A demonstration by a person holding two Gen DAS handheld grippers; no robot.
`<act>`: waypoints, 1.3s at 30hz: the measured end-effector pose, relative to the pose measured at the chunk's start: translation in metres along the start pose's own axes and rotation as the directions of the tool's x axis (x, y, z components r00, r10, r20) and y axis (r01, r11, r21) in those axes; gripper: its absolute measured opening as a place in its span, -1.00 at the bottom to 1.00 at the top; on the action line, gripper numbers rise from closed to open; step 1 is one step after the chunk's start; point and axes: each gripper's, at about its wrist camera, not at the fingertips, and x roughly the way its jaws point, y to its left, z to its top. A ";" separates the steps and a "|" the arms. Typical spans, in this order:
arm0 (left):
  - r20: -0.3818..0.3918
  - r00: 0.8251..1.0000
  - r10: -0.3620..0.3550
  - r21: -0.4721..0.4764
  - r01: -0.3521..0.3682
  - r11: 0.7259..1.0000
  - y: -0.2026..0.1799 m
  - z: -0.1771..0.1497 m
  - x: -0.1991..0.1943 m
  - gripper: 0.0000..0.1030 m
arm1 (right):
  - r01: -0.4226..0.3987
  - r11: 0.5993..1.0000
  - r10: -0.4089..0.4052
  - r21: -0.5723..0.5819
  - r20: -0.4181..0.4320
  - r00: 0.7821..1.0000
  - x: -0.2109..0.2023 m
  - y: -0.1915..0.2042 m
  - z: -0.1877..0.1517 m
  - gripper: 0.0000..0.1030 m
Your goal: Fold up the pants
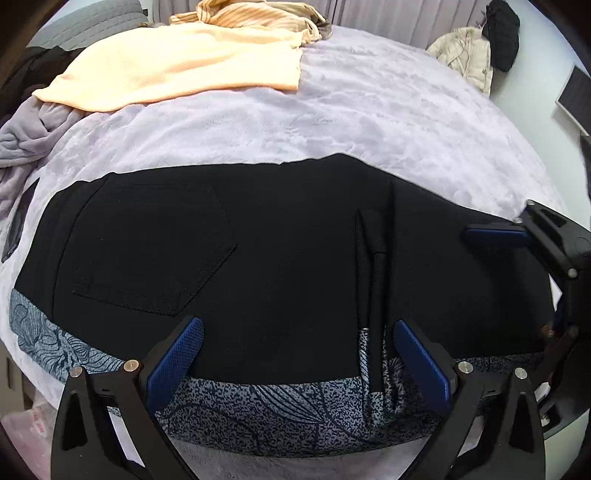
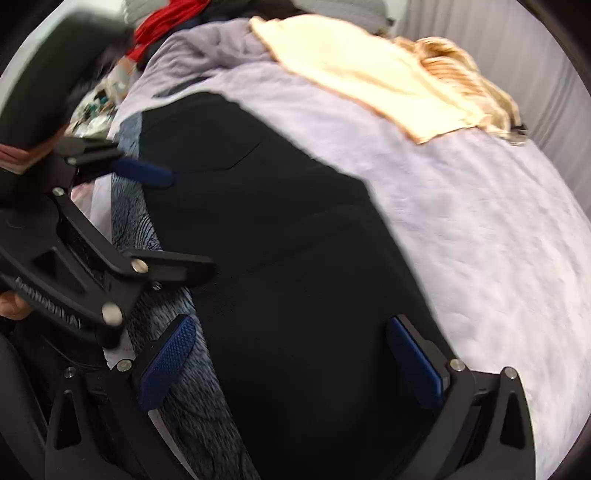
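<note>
We see the black pants (image 1: 280,258) spread flat across the pale lilac blanket (image 1: 369,122) on the bed, their grey patterned band (image 1: 280,417) running along the near edge. Starting at the left of the left wrist view, a rumpled grey fold of bedding (image 1: 26,136) sits beside a peach cloth (image 1: 177,66), with a striped tan garment (image 1: 251,14) bunched behind it. A stitched back pocket (image 1: 155,251) shows on the pants, and further right a narrow raised crease (image 1: 373,266) runs toward the band. Our left gripper (image 1: 299,358) hovers low over the near edge with its blue-padded fingers (image 1: 177,358) spread wide, pinching nothing. At the right edge of this view the right gripper (image 1: 524,258) comes in from the side, one blue pad lying over the black cloth. Only this view shows the cream padded jacket (image 1: 465,55) and black coat (image 1: 502,33) hanging by the far wall. The right wrist view is blurred; on its left it alone shows a red cloth (image 2: 162,26) and small clutter beyond the bed, plus a fingertip (image 2: 13,304) on the left tool. There the right gripper (image 2: 291,362) also stands spread apart over the pants, gripping nothing that we can see.
</note>
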 end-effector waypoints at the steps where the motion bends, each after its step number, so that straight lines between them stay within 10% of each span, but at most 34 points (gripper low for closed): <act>1: 0.006 1.000 -0.010 -0.005 0.010 1.000 0.003 -0.001 -0.003 1.00 | -0.016 1.000 0.016 -0.003 -0.013 1.000 0.005 -0.002 0.004 1.00; 11: 0.031 0.999 0.018 -0.212 -0.011 0.977 0.101 0.002 -0.006 1.00 | -0.057 0.998 0.057 0.004 0.045 0.997 -0.015 -0.017 0.024 1.00; 17: 0.052 0.997 0.059 -0.268 -0.043 0.962 0.140 0.008 -0.013 1.00 | 0.129 0.985 -0.137 -0.114 -0.065 0.988 0.044 0.000 0.069 1.00; 23: 0.100 0.993 0.060 -0.300 -0.027 0.954 0.176 0.018 -0.031 1.00 | 0.081 0.996 -0.079 0.031 -0.038 0.996 0.051 -0.014 0.097 1.00; 25: 0.122 0.992 0.036 -0.334 0.007 0.942 0.196 0.017 -0.037 1.00 | 0.037 0.999 -0.037 0.013 -0.025 0.999 0.047 -0.006 0.102 1.00; 30: 0.006 0.982 0.190 -0.389 -0.173 0.905 0.236 0.008 -0.017 1.00 | -0.127 0.988 0.125 -0.090 -0.023 0.992 0.052 0.014 0.130 1.00; 39: 0.048 0.998 0.046 -0.368 -0.025 0.929 0.257 -0.003 -0.016 1.00 | -0.419 0.886 0.383 -0.200 -0.196 0.903 0.121 0.030 0.194 1.00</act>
